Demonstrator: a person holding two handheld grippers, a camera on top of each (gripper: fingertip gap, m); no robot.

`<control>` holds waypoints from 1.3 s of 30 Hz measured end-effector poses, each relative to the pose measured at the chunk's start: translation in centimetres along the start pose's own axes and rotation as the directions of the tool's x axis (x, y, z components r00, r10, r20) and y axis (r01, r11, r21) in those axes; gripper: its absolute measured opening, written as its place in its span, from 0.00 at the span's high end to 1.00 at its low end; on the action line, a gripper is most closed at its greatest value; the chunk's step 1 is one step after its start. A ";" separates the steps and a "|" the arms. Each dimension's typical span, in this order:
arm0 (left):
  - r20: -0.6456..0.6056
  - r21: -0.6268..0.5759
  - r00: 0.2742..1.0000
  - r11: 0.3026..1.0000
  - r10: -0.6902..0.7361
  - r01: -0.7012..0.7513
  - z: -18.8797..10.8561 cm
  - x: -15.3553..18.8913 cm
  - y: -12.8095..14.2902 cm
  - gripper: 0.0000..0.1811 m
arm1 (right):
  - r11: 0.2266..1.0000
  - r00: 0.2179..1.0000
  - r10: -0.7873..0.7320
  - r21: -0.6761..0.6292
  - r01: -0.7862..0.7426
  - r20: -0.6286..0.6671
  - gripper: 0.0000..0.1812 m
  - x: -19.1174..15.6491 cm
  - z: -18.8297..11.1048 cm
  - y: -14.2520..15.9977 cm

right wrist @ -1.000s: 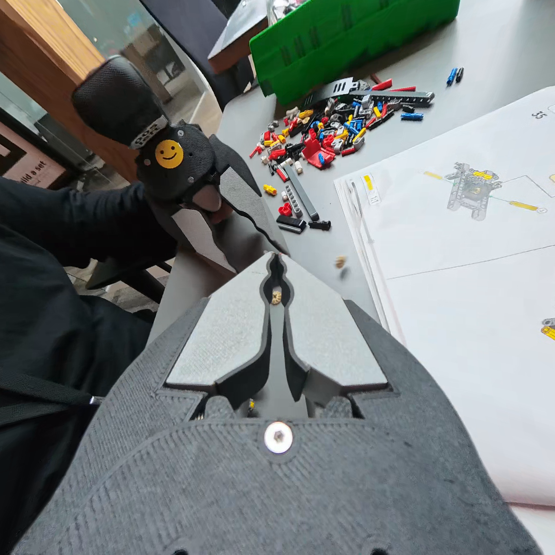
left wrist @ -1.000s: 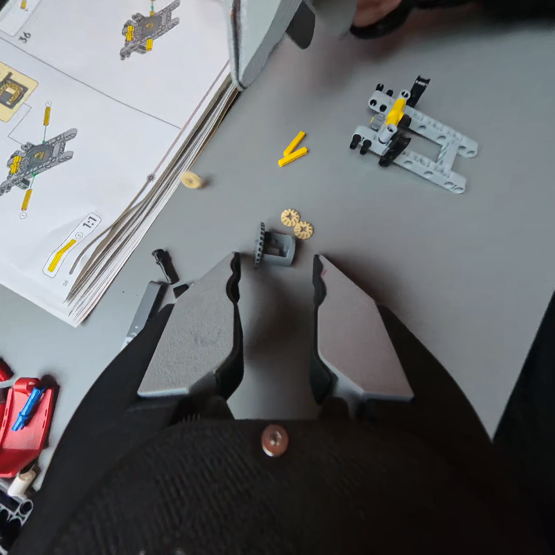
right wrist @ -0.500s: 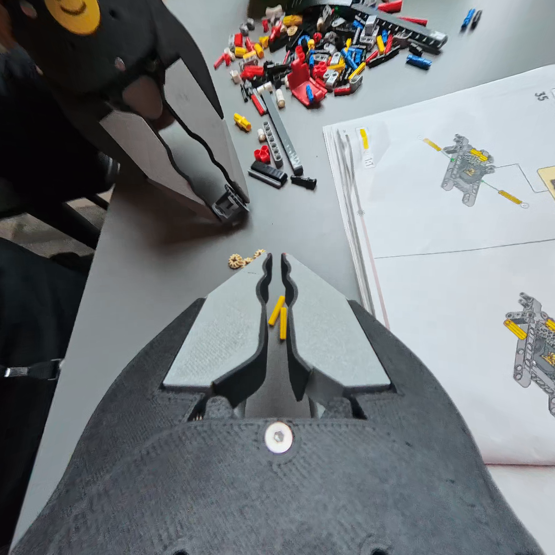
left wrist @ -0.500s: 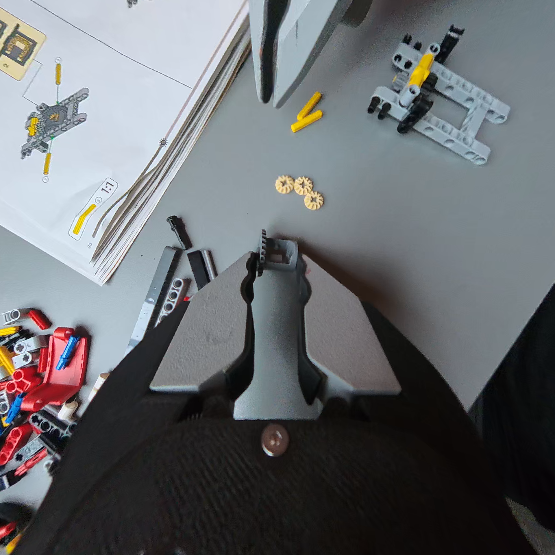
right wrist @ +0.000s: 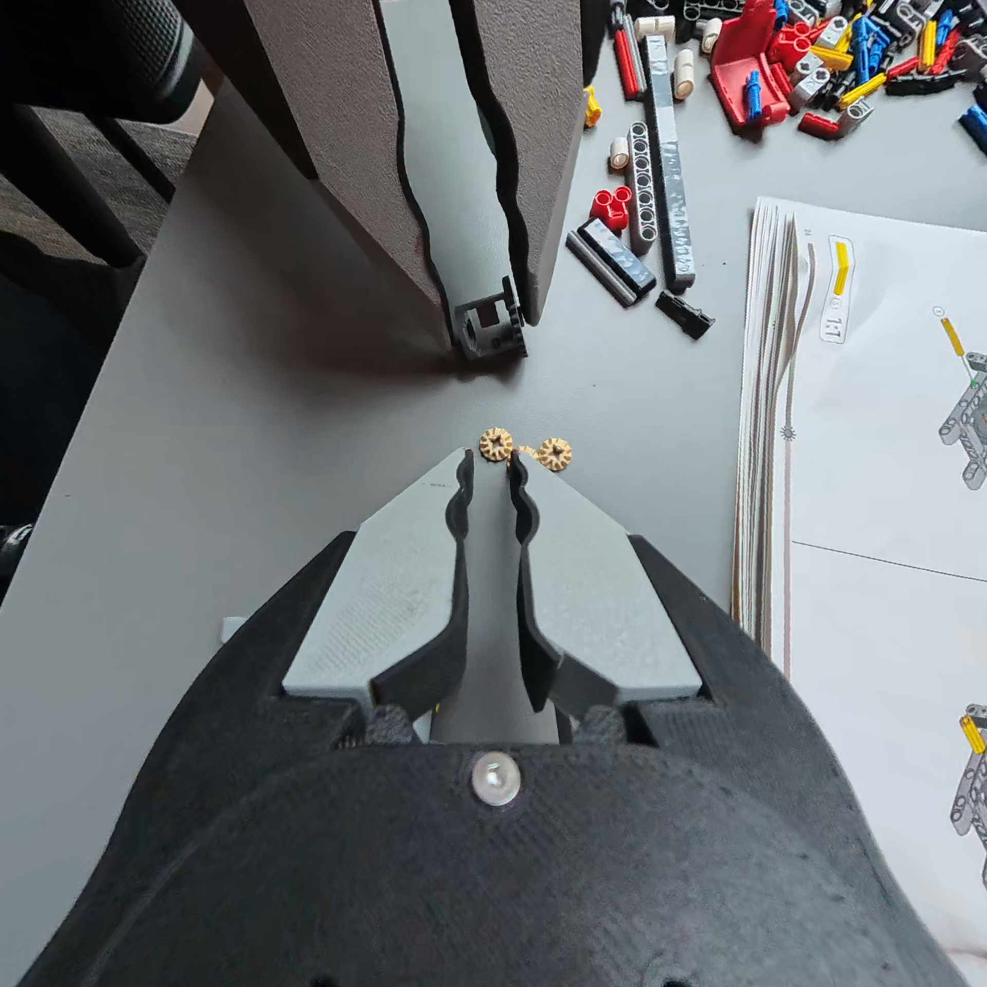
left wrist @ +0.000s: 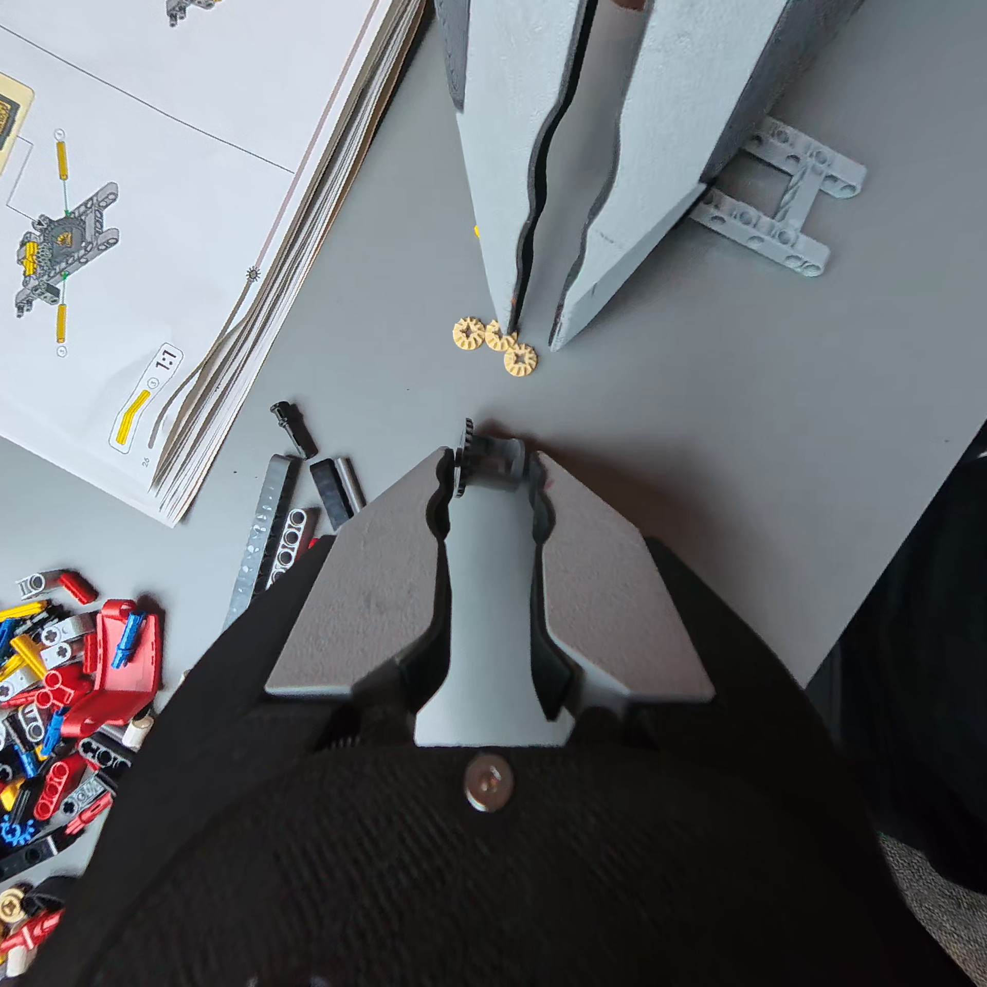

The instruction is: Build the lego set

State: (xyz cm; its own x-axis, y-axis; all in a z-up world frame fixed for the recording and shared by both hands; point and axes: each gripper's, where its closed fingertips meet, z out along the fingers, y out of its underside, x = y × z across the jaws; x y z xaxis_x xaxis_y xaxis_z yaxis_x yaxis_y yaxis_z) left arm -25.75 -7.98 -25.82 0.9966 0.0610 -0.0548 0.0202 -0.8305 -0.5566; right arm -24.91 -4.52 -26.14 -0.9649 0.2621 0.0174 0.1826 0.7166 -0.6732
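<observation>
left gripper (left wrist: 491, 462): bottom centre of its own view, jaws pinching the grey gear housing (left wrist: 494, 459) by its two flat sides, low against the grey table (left wrist: 694, 427)

right gripper (right wrist: 491, 462): jaws spread a little, tips right down at the three tan gears (right wrist: 555, 454). One tip sits on the middle gear and nothing is actually pinched yet, far as I can see

tan gears: clumped mid-frame in both views, touching each other, just ahead of the housing

handling, my guess: tiny, light, hard plastic, slick on that tabletop. Probably skitter if nudged, so grab one edge-on across the teeth

housing: stiff little block, the flat-side grip looks solid

left view only: the light grey frame (left wrist: 774, 213) in the upper right, half hidden behind the right gripper

right view only: the housing's open window and black toothed ring, plus the loose parts pile (right wrist: 801, 59) in the upper right

instruction booklet (left wrist: 160, 160): open, upper left in the left view
</observation>
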 end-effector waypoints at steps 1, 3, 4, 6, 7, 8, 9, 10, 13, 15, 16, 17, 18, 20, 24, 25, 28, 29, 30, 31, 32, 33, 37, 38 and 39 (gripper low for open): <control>-0.003 -0.003 1.000 1.000 0.001 -0.001 0.1 0.0 0.1 0.86 | 1.000 1.000 -0.002 0.004 0.002 -0.001 0.94 0.0 0.0 0.0; -0.008 -0.005 1.000 1.000 0.003 -0.003 0.1 0.2 0.1 0.86 | 1.000 1.000 -0.007 0.023 0.006 0.007 0.94 -0.2 0.0 -0.3; -0.007 -0.002 1.000 1.000 0.005 -0.005 0.1 0.2 0.0 0.86 | 0.999 1.000 -0.013 0.035 0.012 0.010 0.94 -0.3 -0.1 -0.5; -0.007 0.003 1.000 1.000 0.010 -0.010 0.1 0.3 -0.2 0.86 | 0.997 0.999 -0.034 0.064 0.033 0.005 0.94 -0.6 -0.3 -1.2; -0.003 0.005 1.000 1.000 0.016 -0.016 0.1 0.3 -0.3 0.86 | 0.996 0.999 -0.046 0.077 0.046 -0.007 0.93 -0.6 -0.4 -1.5; 0.003 0.001 1.000 1.000 0.024 -0.024 0.1 0.3 -0.2 0.87 | 0.995 0.998 -0.051 0.082 0.053 -0.029 0.93 -0.4 -0.5 -1.7; 0.009 -0.001 0.999 1.000 0.031 -0.031 0.2 0.3 -0.2 0.87 | 0.995 0.997 -0.046 0.082 0.051 -0.064 0.94 0.1 -0.6 -1.8; 0.013 0.001 0.999 0.999 0.036 -0.036 0.2 0.2 -0.2 0.87 | 0.995 0.995 -0.033 0.087 0.041 -0.092 0.94 0.6 -0.6 -2.0; -0.005 0.021 0.998 0.998 0.057 -0.057 0.2 0.9 -0.7 0.87 | 0.990 0.999 -0.002 0.140 0.008 -0.047 0.91 0.1 -0.5 -3.1; 0.001 0.021 0.997 0.996 0.083 -0.083 0.3 1.1 -0.8 0.87 | 0.991 0.999 -0.003 0.134 0.009 -0.044 0.90 0.0 -0.1 -3.3; 0.006 0.020 0.995 0.995 0.095 -0.095 0.3 1.2 -0.9 0.87 | 0.992 0.999 -0.011 0.121 0.017 -0.051 0.91 0.1 0.1 -3.1; 0.005 0.026 0.995 0.994 0.104 -0.104 0.4 1.4 -1.0 0.87 | 0.994 0.998 -0.020 0.110 0.026 -0.057 0.92 0.1 0.4 -3.0; 0.002 0.040 0.994 0.993 0.108 -0.108 0.3 1.6 -1.2 0.87 | 0.994 0.998 -0.026 0.102 0.032 -0.058 0.93 0.1 0.7 -2.9; -0.003 0.072 0.994 0.992 0.107 -0.107 0.3 1.8 -1.8 0.88 | 0.995 0.998 -0.030 0.091 0.034 -0.047 0.94 -0.2 1.1 -2.7; -0.016 0.087 0.996 0.992 0.091 -0.090 0.5 1.9 -1.7 0.87 | 0.996 0.999 -0.019 0.084 0.023 -0.046 0.97 -0.1 1.4 -2.4; -0.021 0.093 0.996 0.992 0.088 -0.085 0.5 2.0 -1.7 0.87 | 0.996 0.999 -0.021 0.088 0.025 -0.044 0.98 -0.1 1.4 -2.4; -0.026 0.114 0.996 0.990 0.081 -0.078 0.5 2.0 -1.6 0.86 | 0.994 0.999 -0.019 0.106 0.023 -0.033 0.98 -0.1 1.4 -2.4; -0.028 0.121 0.997 0.990 0.077 -0.073 0.4 1.9 -1.7 0.86 | 0.994 0.999 -0.015 0.109 0.018 -0.031 0.98 -0.1 1.3 -2.4; -0.029 0.129 0.998 0.990 0.064 -0.060 0.4 1.9 -1.7 0.86 | 0.994 0.999 -0.011 0.112 0.015 -0.038 0.98 0.1 1.3 -2.4; -0.031 0.140 0.999 0.989 0.042 -0.038 0.4 1.7 -1.9 0.85 | 0.993 0.999 -0.004 0.114 0.009 -0.047 0.98 0.3 1.3 -2.4; -0.033 0.149 0.999 0.989 0.013 -0.008 0.4 1.6 -2.0 0.84 | 0.994 0.999 0.009 0.108 -0.004 -0.045 0.99 0.4 1.2 -2.3; -0.012 0.146 1.000 0.989 -0.020 0.022 0.5 1.1 -1.8 0.82 | 0.995 0.999 0.025 0.098 -0.021 -0.039 1.00 0.4 1.2 -2.1; -0.006 0.146 0.999 0.988 -0.054 0.054 0.6 0.7 -1.3 0.80 | 0.991 0.998 0.059 0.118 -0.057 -0.017 1.00 0.5 1.1 -2.2; 0.000 0.143 0.999 0.988 -0.051 0.051 0.8 0.6 -1.2 0.80 | 0.992 0.998 0.058 0.117 -0.056 -0.019 1.00 0.6 1.1 -2.2; 0.001 0.139 0.999 0.989 -0.046 0.045 1.0 0.6 -1.1 0.79 | 0.992 0.998 0.056 0.118 -0.053 -0.020 1.00 0.6 1.1 -2.2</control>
State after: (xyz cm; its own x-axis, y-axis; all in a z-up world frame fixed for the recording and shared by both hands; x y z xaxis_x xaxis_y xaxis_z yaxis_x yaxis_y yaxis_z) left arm -25.28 -6.48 -26.02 0.9946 0.0995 -0.0301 0.0540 -0.7420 -0.6682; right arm -26.07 -6.65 -25.44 -0.9492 0.3148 -0.0055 0.2102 0.6206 -0.7554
